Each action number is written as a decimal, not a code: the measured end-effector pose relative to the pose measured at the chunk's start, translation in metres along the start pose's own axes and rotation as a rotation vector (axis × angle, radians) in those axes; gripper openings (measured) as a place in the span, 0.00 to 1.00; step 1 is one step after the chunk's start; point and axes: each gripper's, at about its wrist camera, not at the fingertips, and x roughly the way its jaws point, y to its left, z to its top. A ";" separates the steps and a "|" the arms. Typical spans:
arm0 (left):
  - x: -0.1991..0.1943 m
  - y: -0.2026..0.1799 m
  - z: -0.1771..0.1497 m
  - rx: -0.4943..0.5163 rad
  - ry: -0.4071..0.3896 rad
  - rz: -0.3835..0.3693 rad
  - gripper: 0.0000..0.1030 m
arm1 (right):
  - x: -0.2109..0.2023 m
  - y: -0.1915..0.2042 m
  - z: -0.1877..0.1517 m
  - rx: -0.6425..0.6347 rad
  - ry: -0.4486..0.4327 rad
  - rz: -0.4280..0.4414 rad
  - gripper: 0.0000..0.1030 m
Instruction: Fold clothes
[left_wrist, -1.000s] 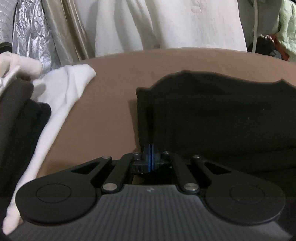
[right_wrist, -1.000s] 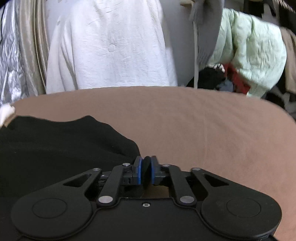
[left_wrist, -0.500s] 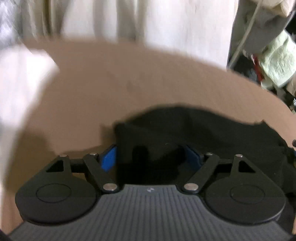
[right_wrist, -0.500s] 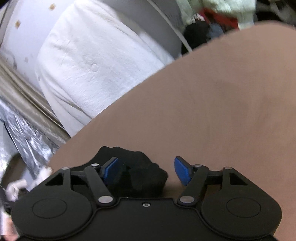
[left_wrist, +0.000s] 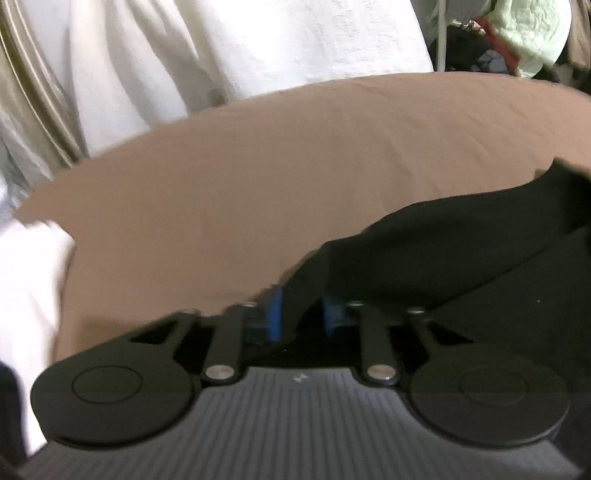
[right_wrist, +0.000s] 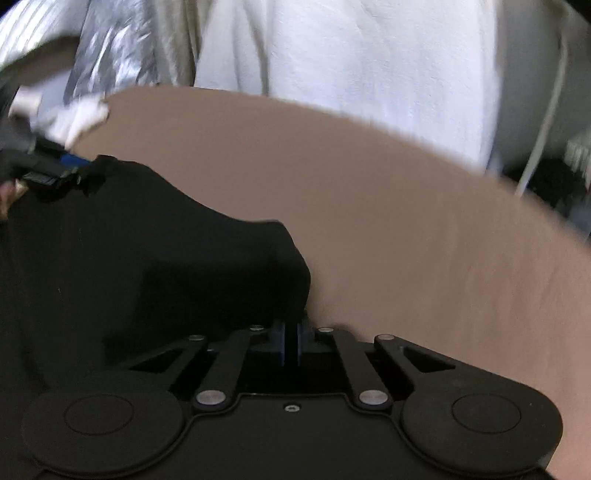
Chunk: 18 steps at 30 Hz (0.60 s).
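Note:
A black garment (left_wrist: 480, 277) lies on the brown bed surface (left_wrist: 258, 184), its near edge lifted and stretched between both grippers. My left gripper (left_wrist: 303, 314) has its jaws closing, with a thick fold of the garment's left corner filling the gap between the blue pads. In the right wrist view, the left gripper (right_wrist: 62, 168) shows at the far left edge, holding that corner. My right gripper (right_wrist: 291, 343) has its jaws closing to a thin slit, pinching the right corner of the black garment (right_wrist: 110, 258).
A white cloth (left_wrist: 26, 295) lies on the bed at the left, with dark clothes beside it. Behind the bed hang a white sheet (right_wrist: 369, 55), a silver cover (right_wrist: 110, 48) and beige curtains. A pale green jacket (left_wrist: 535, 29) and a white cable (right_wrist: 543, 122) are at the back right.
Both grippers opened wide over the garment's corners half a second ago and have now closed on them. Both hands shifted sideways and rolled, and the garment's edge now rises off the bed.

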 end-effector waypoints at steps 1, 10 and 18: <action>-0.007 -0.004 0.004 0.010 -0.027 0.034 0.07 | -0.009 0.005 0.005 -0.018 -0.048 -0.034 0.03; -0.030 0.000 -0.002 -0.063 -0.057 0.177 0.33 | 0.003 0.018 0.017 -0.056 -0.046 -0.391 0.21; -0.173 0.011 -0.100 -0.083 -0.161 0.081 0.78 | -0.111 0.006 -0.038 0.446 -0.043 -0.136 0.62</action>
